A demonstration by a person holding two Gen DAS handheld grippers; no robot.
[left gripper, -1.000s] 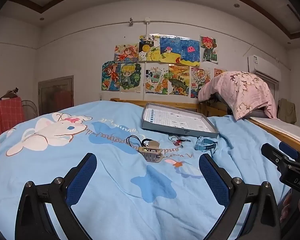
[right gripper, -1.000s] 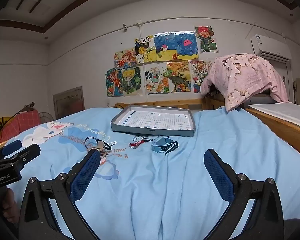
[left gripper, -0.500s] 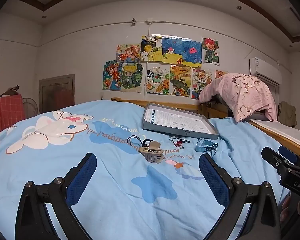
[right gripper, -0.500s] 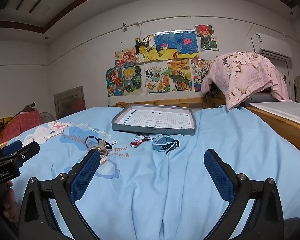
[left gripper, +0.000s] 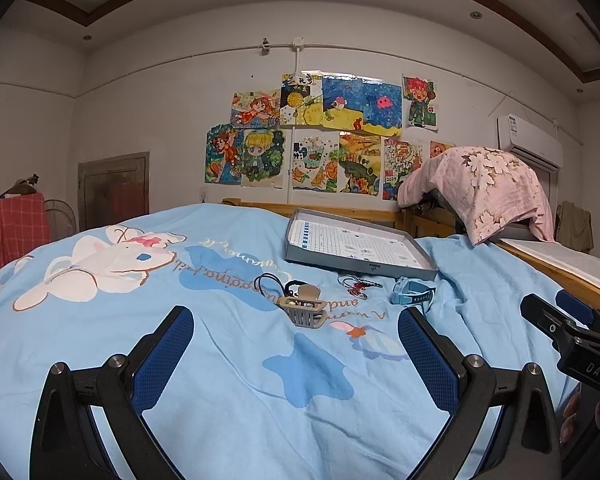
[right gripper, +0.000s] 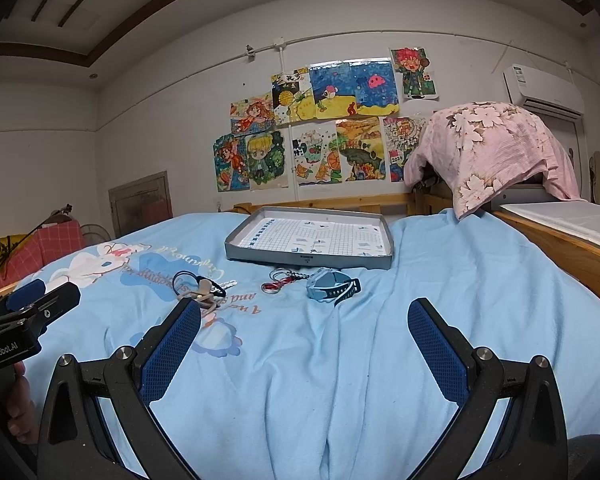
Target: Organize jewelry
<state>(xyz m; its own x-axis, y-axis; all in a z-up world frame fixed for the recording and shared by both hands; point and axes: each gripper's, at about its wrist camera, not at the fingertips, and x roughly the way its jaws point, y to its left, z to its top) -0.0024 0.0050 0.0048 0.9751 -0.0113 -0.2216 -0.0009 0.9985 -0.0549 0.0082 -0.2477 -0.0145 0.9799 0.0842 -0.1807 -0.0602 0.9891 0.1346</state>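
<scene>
Jewelry items are lying in a loose row on the bedspread just in front of a shallow grey tray (right gripper: 308,258): a blue wristwatch (right gripper: 332,285), a small red-and-silver chain piece (right gripper: 280,280), and a beige claw hair clip (left gripper: 303,310) sitting among black cords (left gripper: 270,282). The tray is showing only its grid-printed lining, so sorting is judged to be at its start, with the approach step in hand. The left gripper (left gripper: 296,344) and right gripper (right gripper: 304,336) are both hovering low over the cover, well short of the items, jaws spread wide and holding nothing. The next move is likely calling for one gripper to advance and close on a single piece; the clip, nearest the left gripper, is tangled with the cords and may be dragging them along. The surface is a soft, wrinkled light-blue bedspread (right gripper: 440,280) with a rabbit print. Beyond it, children's drawings (left gripper: 320,136) are hanging on a white wall, beside a pink floral cloth (right gripper: 488,152) and an air conditioner (right gripper: 540,88).
</scene>
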